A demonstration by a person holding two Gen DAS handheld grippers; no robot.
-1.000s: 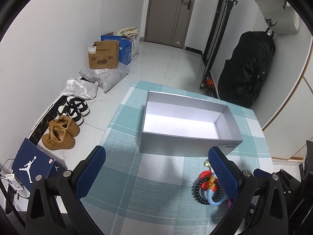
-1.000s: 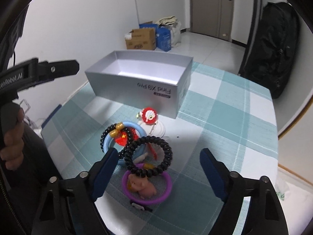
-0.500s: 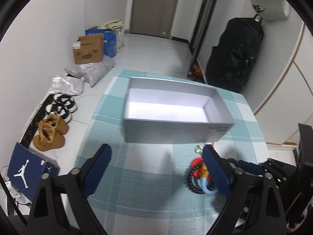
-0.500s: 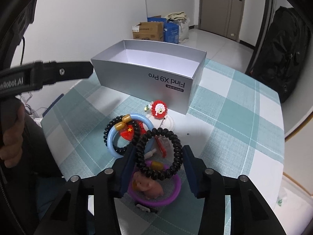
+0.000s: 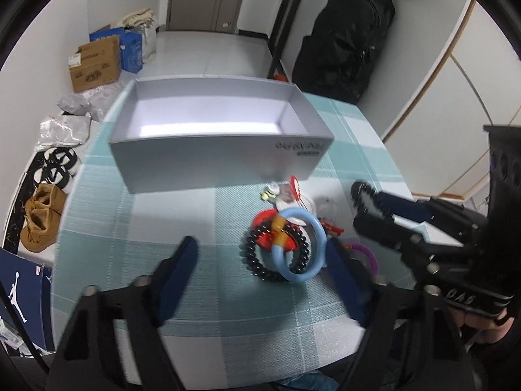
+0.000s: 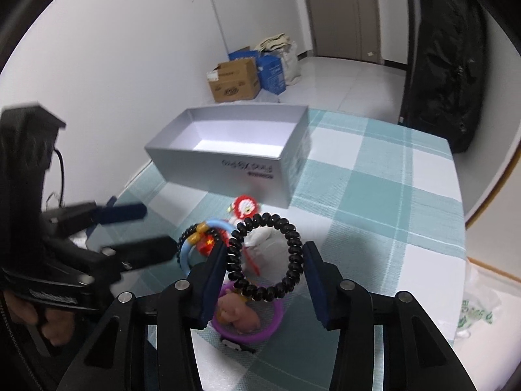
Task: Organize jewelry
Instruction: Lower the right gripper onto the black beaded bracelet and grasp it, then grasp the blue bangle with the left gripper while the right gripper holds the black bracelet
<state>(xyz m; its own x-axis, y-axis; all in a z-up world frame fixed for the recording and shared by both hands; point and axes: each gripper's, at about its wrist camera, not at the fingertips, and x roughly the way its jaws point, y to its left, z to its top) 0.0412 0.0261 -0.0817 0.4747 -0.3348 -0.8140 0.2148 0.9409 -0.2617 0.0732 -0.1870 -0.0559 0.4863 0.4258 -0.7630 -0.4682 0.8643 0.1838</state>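
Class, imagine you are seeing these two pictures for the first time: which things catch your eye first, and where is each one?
First, the black coiled hair tie, raised between the fingers of the right hand-held gripper. Beneath and beside it, a bright heap lies on the checked tablecloth: a blue ring, a black bead bracelet and a purple ring. Behind them stands the open silver box, nothing visible inside.
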